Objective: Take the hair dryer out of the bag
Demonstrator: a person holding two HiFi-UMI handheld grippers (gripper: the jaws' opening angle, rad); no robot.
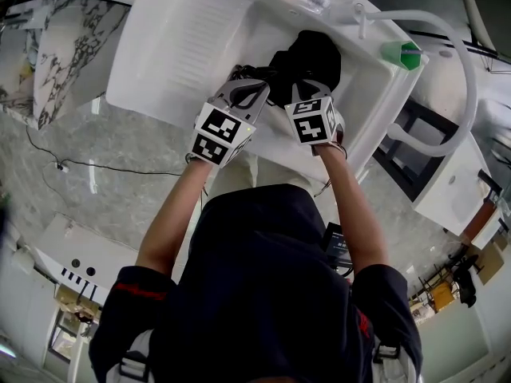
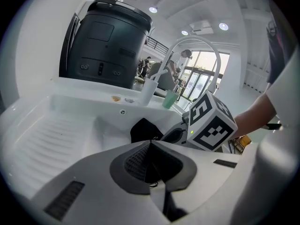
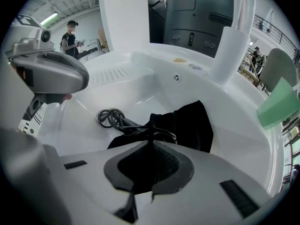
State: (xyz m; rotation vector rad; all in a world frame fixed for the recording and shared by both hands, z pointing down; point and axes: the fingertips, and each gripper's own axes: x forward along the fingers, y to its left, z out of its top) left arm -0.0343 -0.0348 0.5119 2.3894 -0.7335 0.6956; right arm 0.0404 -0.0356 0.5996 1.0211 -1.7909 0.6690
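A black bag [image 1: 313, 58] lies crumpled in the white sink basin [image 1: 200, 46]. The same bag [image 3: 190, 125] fills the middle of the right gripper view. The hair dryer's black cord [image 3: 110, 118] trails out of it in a coil on the basin floor, and the dryer body is hidden. My right gripper [image 3: 151, 146] points steeply down, shut on black bag fabric, with cord loops right at its tips. My left gripper [image 2: 150, 146] is shut just short of the bag [image 2: 144, 128], with nothing clearly between its pads. In the head view both grippers, left [image 1: 254, 84] and right [image 1: 307, 86], hover at the bag's near edge.
A tall curved white faucet [image 1: 459, 62] arches over the basin's right side. A green cup [image 1: 405, 54] and a white tumbler [image 3: 229, 55] stand on the rim. The ribbed drainboard [image 1: 172, 34] lies to the left. A large dark appliance [image 2: 105, 41] stands behind the sink.
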